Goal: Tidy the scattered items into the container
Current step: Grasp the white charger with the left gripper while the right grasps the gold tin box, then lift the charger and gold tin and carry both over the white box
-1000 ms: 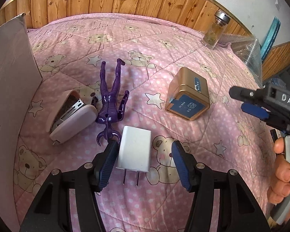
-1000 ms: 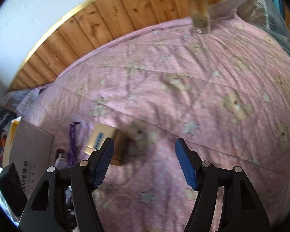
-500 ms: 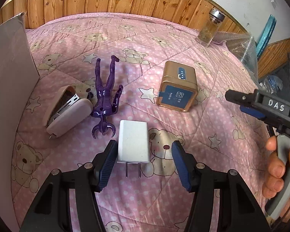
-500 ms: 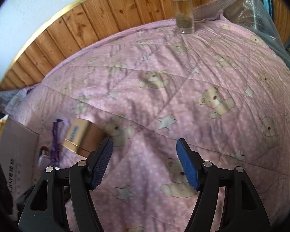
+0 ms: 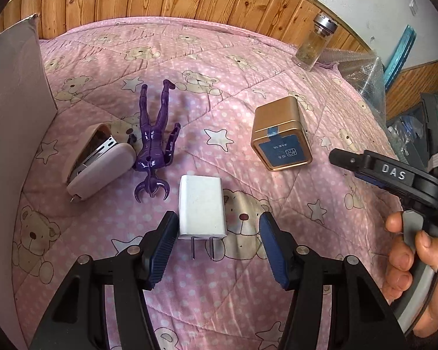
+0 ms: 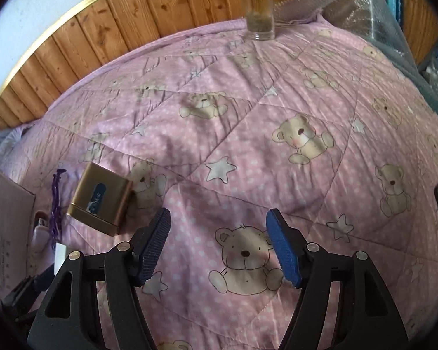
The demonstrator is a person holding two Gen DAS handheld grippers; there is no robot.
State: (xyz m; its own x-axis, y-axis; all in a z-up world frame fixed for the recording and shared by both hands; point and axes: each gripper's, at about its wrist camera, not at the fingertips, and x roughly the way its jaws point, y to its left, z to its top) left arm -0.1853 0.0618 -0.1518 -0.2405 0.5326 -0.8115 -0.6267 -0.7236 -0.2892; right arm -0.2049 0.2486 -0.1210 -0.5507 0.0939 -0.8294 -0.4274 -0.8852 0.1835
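A white plug charger (image 5: 201,207) lies on the pink quilt, prongs toward me, just ahead of my open left gripper (image 5: 217,246) and closer to its left finger. Left of it lie a purple figure (image 5: 154,143) and a pale pink stapler (image 5: 97,164). A gold tin with a blue label (image 5: 280,138) sits to the right; the right wrist view has the tin (image 6: 100,199) left of my open right gripper (image 6: 219,246), which holds nothing. A cardboard box (image 5: 8,134) stands at the far left; its flap (image 6: 5,227) shows in the right wrist view.
A glass jar with a metal lid (image 5: 315,43) stands near the wooden wall at the back; the right wrist view shows the jar (image 6: 258,11) too. Bubble wrap (image 5: 362,73) lies at the quilt's right edge. A hand (image 5: 411,262) holds the right gripper.
The left gripper has drawn back a little, so the charger sits farther ahead of the fingers. The right gripper has swung right and forward over the quilt; the gold tin now lies more to its left.
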